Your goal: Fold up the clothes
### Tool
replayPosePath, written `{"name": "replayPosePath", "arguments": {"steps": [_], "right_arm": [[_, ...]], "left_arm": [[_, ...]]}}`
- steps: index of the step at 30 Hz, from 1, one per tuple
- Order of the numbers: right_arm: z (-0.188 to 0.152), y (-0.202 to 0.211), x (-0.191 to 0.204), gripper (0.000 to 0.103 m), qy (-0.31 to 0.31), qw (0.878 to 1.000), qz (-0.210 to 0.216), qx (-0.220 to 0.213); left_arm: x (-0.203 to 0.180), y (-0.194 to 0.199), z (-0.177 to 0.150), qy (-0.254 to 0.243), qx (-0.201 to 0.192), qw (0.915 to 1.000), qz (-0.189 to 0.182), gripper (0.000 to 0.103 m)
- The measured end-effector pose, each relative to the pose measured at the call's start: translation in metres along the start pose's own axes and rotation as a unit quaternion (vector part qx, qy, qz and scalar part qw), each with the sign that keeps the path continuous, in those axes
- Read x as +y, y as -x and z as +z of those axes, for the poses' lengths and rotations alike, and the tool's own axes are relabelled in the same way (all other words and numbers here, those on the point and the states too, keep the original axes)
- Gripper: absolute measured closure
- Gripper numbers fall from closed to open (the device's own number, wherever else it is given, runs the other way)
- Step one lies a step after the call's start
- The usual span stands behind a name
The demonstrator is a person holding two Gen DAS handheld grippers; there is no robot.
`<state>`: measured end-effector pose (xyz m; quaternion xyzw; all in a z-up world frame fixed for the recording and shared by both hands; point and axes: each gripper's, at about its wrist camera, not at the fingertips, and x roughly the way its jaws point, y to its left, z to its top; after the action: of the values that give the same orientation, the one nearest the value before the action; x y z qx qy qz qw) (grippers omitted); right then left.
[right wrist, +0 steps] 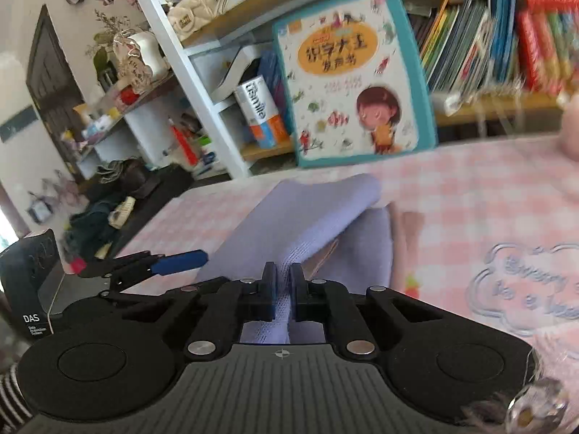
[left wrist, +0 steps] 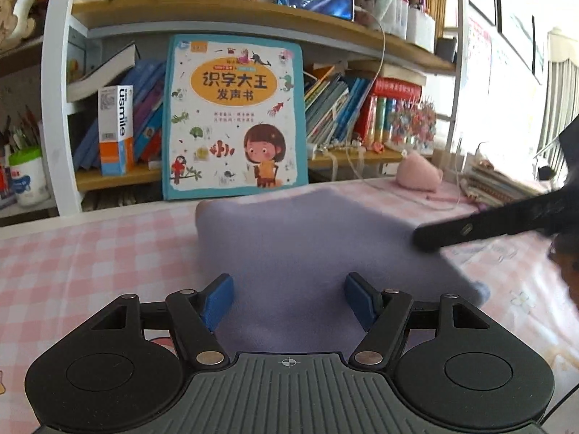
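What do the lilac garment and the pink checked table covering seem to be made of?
The lilac garment looks like a soft, matte knit fabric: fine ribbed stitches show where the right gripper pinches it, and it drapes in rounded folds. The pink checked table covering seems to be wipeable plastic or oilcloth, judging by its smooth, faintly glossy surface, though that is uncertain.
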<state>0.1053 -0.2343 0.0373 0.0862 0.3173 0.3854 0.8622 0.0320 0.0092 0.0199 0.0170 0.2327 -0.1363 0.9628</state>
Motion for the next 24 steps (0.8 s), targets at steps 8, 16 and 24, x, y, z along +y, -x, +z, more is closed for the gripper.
{"name": "replayPosePath", "arguments": {"steps": [8, 16, 24], "right_arm": [[-0.01, -0.016, -0.023, 0.096, -0.041, 0.998, -0.038, 0.037], [-0.002, -0.006, -0.045, 0.031, -0.117, 0.992, -0.043, 0.026], [-0.003, -0.028, -0.069, 0.033, -0.193, 0.978, -0.01, 0.084]], "left_arm": [[0.015, 0.004, 0.003, 0.022, 0.021, 0.9995, -0.001, 0.032], [0.047, -0.003, 0.006, 0.102, 0.055, 0.9929, -0.027, 0.022], [0.075, -0.035, 0.009, 0.209, 0.092, 0.969, -0.095, 0.021]]}}
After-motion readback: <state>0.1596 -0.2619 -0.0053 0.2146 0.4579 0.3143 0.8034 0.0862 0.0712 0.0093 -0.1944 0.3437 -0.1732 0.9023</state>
